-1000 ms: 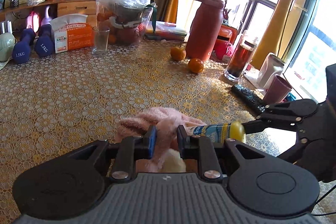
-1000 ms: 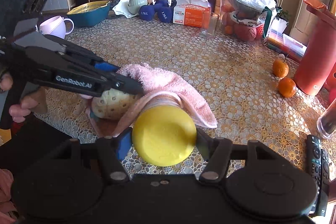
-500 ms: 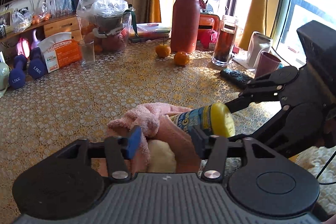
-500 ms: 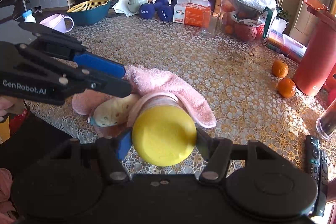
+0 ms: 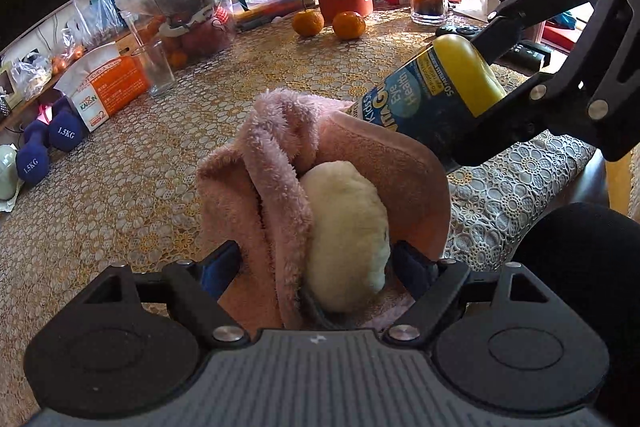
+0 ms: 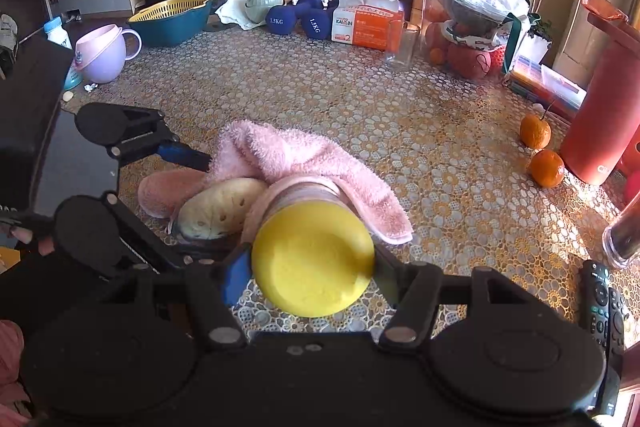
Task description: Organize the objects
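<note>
A fluffy pink towel [image 5: 272,131] lies bunched on the lace tablecloth, wrapped over a cream sponge [image 5: 344,227] and a pink oval pad [image 5: 400,163]. My left gripper [image 5: 320,267] straddles the towel and sponge; its jaws are opening and the pads stand clear of both. The right gripper [image 6: 312,267] is shut on a blue bottle with a yellow cap [image 6: 312,259], whose base pokes into the towel [image 6: 304,155]. In the right wrist view the left gripper [image 6: 196,211] comes in from the left over the sponge [image 6: 224,203]. The bottle [image 5: 424,95] is tilted.
Blue dumbbells [image 6: 296,19], an orange tissue box [image 6: 364,27], a glass [image 6: 400,43] and a bagged fruit bowl [image 6: 472,11] line the far side. Two oranges [image 6: 540,147], a red flask [image 6: 604,115] and remotes [image 6: 604,303] sit right. A purple mug [image 6: 104,55] and teal basket [image 6: 172,17] stand left.
My left gripper was shut on the pink towel; now its jaws have spread, and it has dropped lower and rolled. The sponge shows more. The right gripper and bottle have kept still.
</note>
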{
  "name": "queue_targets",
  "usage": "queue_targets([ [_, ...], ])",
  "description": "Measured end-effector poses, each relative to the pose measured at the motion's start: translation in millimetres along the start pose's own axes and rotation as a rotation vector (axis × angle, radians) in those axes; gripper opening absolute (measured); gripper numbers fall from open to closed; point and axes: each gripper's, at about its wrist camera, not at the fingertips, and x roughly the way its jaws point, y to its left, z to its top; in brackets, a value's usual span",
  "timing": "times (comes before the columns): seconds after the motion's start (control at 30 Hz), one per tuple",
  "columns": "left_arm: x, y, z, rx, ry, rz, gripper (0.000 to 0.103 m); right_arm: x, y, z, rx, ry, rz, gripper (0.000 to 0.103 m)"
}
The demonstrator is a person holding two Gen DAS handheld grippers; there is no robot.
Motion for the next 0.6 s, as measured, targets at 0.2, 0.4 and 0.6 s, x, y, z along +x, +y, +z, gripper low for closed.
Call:
queue_targets([
  [0.2, -4.8, -1.5, 0.7, -0.014, -0.023, 0.029, 0.045, 0.3, 0.2, 0.1, 0.000, 0.000, -0.001, 0.062],
  [0.4, -29.4, 16.7, 10.3, -0.139, -0.094, 0.005, 0.033, 0.5, 0.6, 1.2, -0.005, 0.001, -0.004, 0.062],
  [0.6, -62.1, 33.3, 38.9, -0.273, -0.185, -0.153, 0.033, 1.2, 0.8, 1.6, -0.010, 0.001, -0.007, 0.062],
])
